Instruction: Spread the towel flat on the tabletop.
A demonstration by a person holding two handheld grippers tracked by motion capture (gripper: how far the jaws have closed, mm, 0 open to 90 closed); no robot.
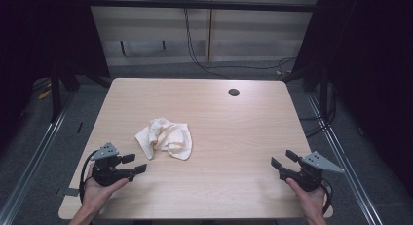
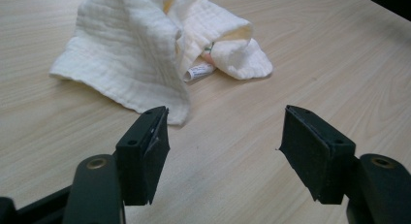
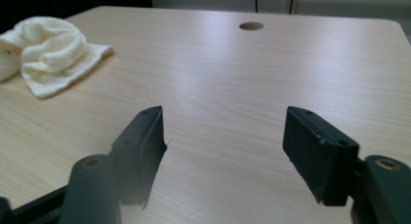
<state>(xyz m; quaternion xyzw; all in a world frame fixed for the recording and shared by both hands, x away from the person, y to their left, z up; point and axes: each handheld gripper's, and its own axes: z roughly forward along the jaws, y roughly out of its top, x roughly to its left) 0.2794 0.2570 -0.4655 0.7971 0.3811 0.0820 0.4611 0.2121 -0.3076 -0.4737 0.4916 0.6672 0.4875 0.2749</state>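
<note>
Honestly, the risk I see is the left gripper (image 1: 138, 163) pinching only the top layer of the cloth (image 1: 165, 138), so the bundle unrolls and the small tube (image 2: 199, 71) tucked in the fold slides out. The right gripper (image 1: 282, 159) sits well apart, near the table's (image 1: 234, 137) right edge. Both have jaws spread wide and empty. Cloth is cream, crinkly and crumpled, lying left of centre, just ahead of the left gripper.
</note>
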